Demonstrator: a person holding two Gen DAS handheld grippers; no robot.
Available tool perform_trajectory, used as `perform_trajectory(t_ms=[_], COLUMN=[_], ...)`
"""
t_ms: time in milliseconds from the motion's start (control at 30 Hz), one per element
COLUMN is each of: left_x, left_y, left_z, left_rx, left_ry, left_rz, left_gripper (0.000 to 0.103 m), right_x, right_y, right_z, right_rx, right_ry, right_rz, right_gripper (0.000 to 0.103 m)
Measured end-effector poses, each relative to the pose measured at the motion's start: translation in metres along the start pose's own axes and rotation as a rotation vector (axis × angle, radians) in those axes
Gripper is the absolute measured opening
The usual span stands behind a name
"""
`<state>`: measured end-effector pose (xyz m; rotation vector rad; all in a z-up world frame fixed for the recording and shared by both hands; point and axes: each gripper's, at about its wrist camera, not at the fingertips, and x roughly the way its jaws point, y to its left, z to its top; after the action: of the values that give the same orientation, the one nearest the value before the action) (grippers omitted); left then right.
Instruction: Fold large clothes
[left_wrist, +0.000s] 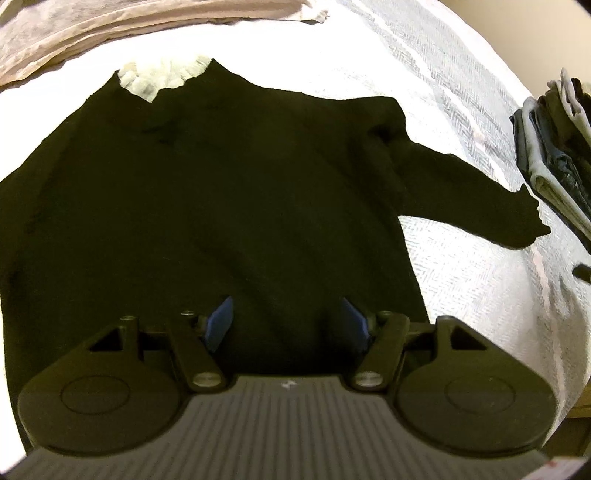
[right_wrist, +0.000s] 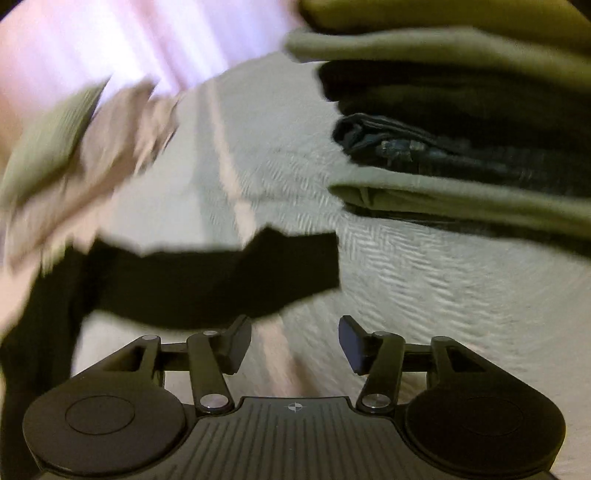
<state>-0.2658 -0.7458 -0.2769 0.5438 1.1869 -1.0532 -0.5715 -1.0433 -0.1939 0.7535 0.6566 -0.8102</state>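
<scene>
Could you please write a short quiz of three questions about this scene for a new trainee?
1. True or false: the black sweater lies spread out on the white bedspread.
2. What lies nearest the end of the sleeve? A) the stack of folded clothes B) a laundry basket C) a pillow
3. Fill in: the right gripper holds ____ between its fingers.

Key
1. True; body flat, one sleeve stretched out sideways.
2. A
3. Nothing; the jaws stand apart over bare bedspread. The left gripper is open too, above the sweater.
</scene>
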Motion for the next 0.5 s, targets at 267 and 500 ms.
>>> perform_trajectory(t_ms=[267,500], left_x=[0.007,0.003], left_y=[-0.014,-0.013], left_z=[0.003,0.003], left_rx=[0.015,0.022], left_ry=[-0.004,-0.004], left_rz=[-0.011,0.003], left_gripper=[0.065,0.065], right_x=[0.073,-0.005], right_y=[-0.022,-0.016], right_z=[0.017,0.04], right_rx=[0.321,0.271], right_ry=[0.002,-0.171], right_rz=[-0.055,-0.054], right_gripper=[0.032,0.001])
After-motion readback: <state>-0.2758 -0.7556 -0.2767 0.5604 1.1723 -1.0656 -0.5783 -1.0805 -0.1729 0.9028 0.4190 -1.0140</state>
